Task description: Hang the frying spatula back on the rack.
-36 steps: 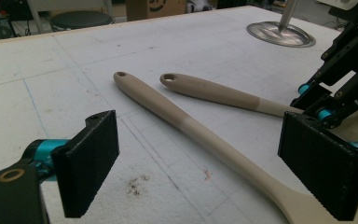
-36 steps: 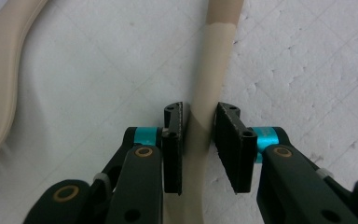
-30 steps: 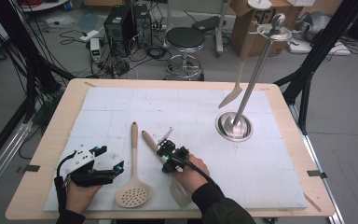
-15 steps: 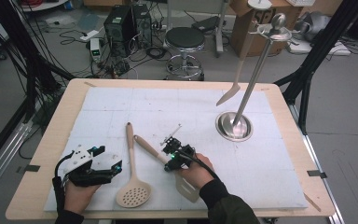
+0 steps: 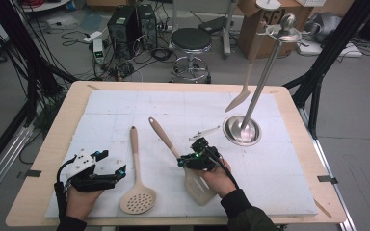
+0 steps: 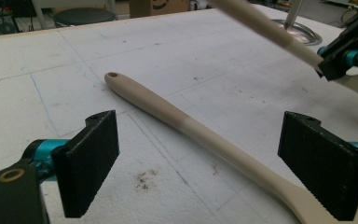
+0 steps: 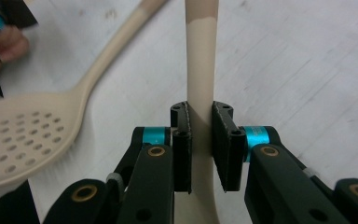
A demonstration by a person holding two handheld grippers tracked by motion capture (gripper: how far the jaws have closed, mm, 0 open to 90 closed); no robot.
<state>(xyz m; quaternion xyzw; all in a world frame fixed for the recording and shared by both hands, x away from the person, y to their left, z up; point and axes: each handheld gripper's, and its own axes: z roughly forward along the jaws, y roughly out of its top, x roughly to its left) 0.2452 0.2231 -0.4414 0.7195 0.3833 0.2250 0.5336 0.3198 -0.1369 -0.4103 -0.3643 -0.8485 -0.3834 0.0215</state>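
Observation:
A beige slotted spoon (image 5: 136, 195) lies on the white mat, its handle (image 6: 191, 126) pointing away from me. My left gripper (image 5: 117, 172) rests near the front left, open, its jaws standing either side of that handle (image 6: 203, 140) without touching it. My right gripper (image 5: 191, 159) is shut on the handle of a beige spatula (image 5: 200, 186). The spatula's handle (image 7: 200, 70) runs far and left from the jaws, and its blade lies under the person's hand. The slotted spoon (image 7: 23, 135) sits to the left of my right gripper (image 7: 200, 135).
A metal stand (image 5: 242, 131) with a round base and a tall pole stands at the back right of the mat. Another beige utensil (image 5: 241, 98) hangs from it. The wooden table edge (image 5: 33, 192) borders the mat. A stool and computer gear sit beyond the table.
My right gripper has shifted a little to the right with the spatula, and the handle's free end has swung farther away. The left gripper and slotted spoon have hardly moved.

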